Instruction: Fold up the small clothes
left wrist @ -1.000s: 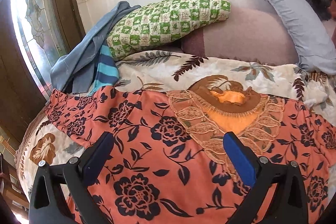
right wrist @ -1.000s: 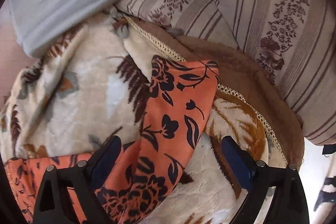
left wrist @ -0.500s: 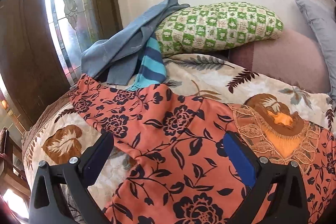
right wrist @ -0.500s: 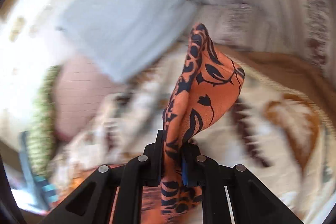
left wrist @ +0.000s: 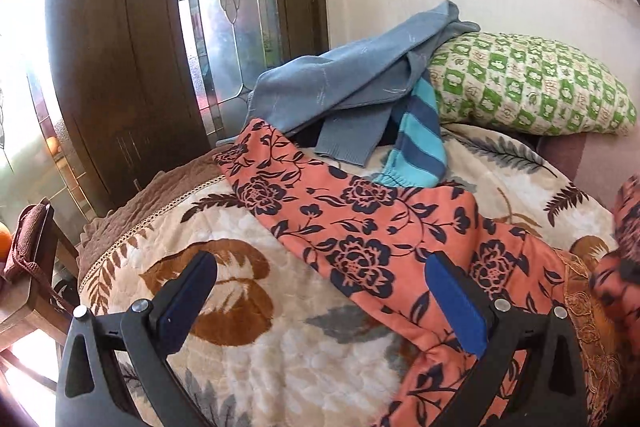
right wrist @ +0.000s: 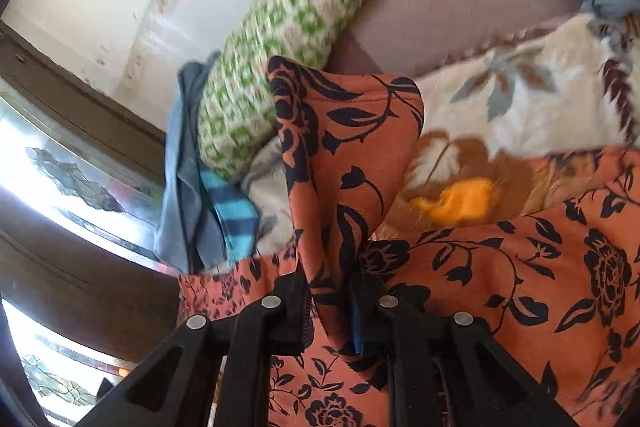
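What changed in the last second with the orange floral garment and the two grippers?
The right gripper closed on the orange floral garment sleeve and lifted it over toward the middle. The left gripper swung left toward the other sleeve, jaws open as before. The green checked pillow stayed put.

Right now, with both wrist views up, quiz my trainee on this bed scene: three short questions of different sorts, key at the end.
1. True or false: the right gripper is shut on the orange floral garment.
2. The left gripper is: A open, B shut on the sleeve, C out of view?
3. Fill in: the grey-blue garment drapes onto the green checked ____.

Key: 1 true; 2 A; 3 pillow.
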The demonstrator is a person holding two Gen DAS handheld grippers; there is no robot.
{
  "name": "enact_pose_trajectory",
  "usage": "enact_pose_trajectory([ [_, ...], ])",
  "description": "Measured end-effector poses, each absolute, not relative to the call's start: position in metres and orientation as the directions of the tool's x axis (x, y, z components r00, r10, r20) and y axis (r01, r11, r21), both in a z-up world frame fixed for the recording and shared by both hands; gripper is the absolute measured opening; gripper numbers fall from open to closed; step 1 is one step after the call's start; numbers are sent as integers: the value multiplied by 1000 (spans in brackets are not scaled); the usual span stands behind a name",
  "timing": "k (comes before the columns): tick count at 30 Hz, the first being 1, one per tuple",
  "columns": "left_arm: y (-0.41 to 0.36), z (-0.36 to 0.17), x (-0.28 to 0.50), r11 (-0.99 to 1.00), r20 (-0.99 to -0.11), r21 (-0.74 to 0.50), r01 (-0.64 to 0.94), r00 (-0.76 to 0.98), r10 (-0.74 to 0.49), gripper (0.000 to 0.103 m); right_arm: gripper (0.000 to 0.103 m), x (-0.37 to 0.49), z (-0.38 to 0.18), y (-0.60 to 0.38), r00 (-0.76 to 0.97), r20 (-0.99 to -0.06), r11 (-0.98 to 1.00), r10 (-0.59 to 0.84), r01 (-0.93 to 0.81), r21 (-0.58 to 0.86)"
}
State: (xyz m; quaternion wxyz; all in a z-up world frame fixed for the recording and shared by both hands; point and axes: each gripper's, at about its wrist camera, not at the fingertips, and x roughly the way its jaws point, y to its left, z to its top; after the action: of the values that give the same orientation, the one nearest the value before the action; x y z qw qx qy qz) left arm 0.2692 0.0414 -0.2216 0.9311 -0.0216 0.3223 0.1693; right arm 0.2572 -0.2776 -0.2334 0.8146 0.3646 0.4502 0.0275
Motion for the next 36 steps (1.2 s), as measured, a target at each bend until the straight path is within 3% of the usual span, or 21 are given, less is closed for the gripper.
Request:
enact_pose_trajectory([
  [2, 50, -224, 273, 938, -612, 74, -339, 727, 311, 103, 20, 275, -266, -247, 485, -773, 742, 409, 316, 591],
  [5, 57, -227, 278, 938, -624, 67, -339, 719, 304, 103, 21, 277, -289, -224, 472, -758, 736, 451, 284, 615],
  [7, 55, -230, 280, 940, -635, 64, -335, 713, 297, 103, 27, 270, -286, -222, 456, -768, 780, 451, 217, 587],
  [16, 25, -230, 285, 970, -636, 40, -241, 742, 211, 103, 32, 238, -258, -236, 386, -741, 829, 549, -139, 542],
  [23, 12, -240, 323, 971, -670, -221, -96, 738, -80, 103, 32, 160, -287, -343, 511, -724, 820, 464, 62, 569],
  [27, 20, -260, 345, 897, -698, -425, -120, 675, -240, 103, 34, 132, -300, -409, 609, -668, 763, 428, 152, 628],
  [29, 25, -272, 351, 842, -690, -519, -143, 651, -315, 103, 34, 128, -310, -429, 610, -686, 766, 397, 192, 614],
  [31, 25, -281, 355, 811, -683, -567, -145, 633, -364, 93, 33, 127, -326, -444, 589, -706, 751, 393, 238, 616],
  [32, 22, -283, 356, 810, -686, -570, -135, 622, -379, 74, 29, 126, -333, -452, 589, -694, 726, 414, 247, 642],
  [33, 17, -284, 358, 814, -689, -568, -120, 609, -392, 64, 29, 128, -338, -456, 605, -668, 692, 434, 250, 677],
  [34, 12, -285, 360, 819, -692, -564, -106, 601, -399, 58, 28, 129, -341, -461, 610, -653, 661, 449, 266, 702],
  [36, 6, -284, 362, 823, -690, -561, -90, 600, -405, 58, 29, 133, -346, -468, 598, -648, 625, 472, 291, 724],
])
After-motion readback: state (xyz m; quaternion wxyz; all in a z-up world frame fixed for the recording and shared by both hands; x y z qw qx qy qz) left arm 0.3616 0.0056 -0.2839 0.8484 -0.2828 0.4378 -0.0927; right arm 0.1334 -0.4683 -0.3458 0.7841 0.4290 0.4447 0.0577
